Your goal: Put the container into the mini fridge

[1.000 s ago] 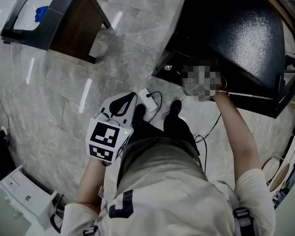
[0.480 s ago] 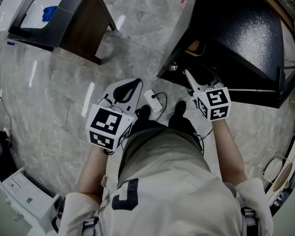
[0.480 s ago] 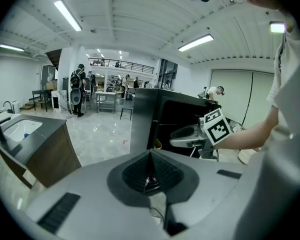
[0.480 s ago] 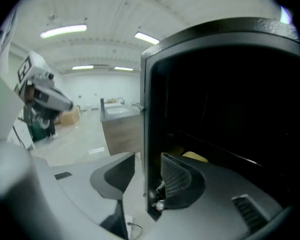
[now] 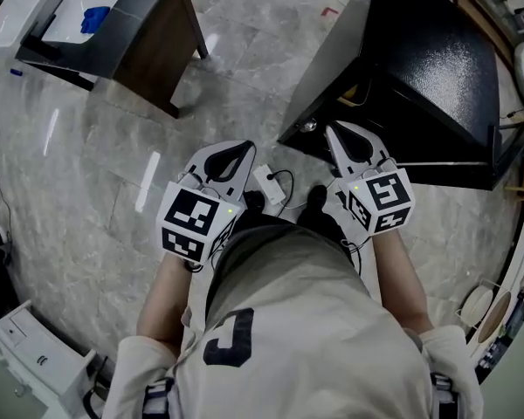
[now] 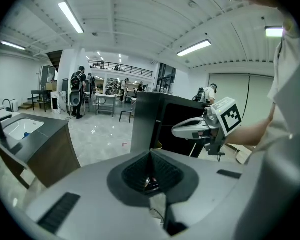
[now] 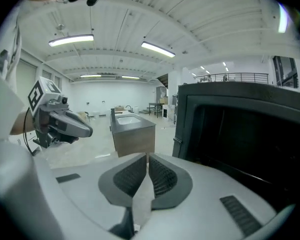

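Note:
The black mini fridge [image 5: 424, 55] stands on the floor at the upper right, its front open onto a dark inside [image 7: 240, 134]. A yellowish container [image 5: 353, 94] shows partly just inside the opening, and its yellow edge [image 6: 158, 145] also peeks out in the left gripper view. My right gripper [image 5: 330, 127] hangs outside the fridge mouth; its jaws have just been closing, are shut and hold nothing [image 7: 146, 156]. My left gripper [image 5: 243, 146] hovers beside it over the floor, also shut and empty [image 6: 150, 153].
A dark counter with a white sink [image 5: 96, 24] holding a blue item [image 5: 99, 17] stands at the upper left. A white adapter with a cable [image 5: 269, 184] lies on the marble floor by my feet. A white cabinet [image 5: 35, 356] sits at the lower left.
The right gripper has drawn back out of the fridge mouth toward my body, risen and rolled, and its jaws have closed empty. The left gripper has drifted slightly upward.

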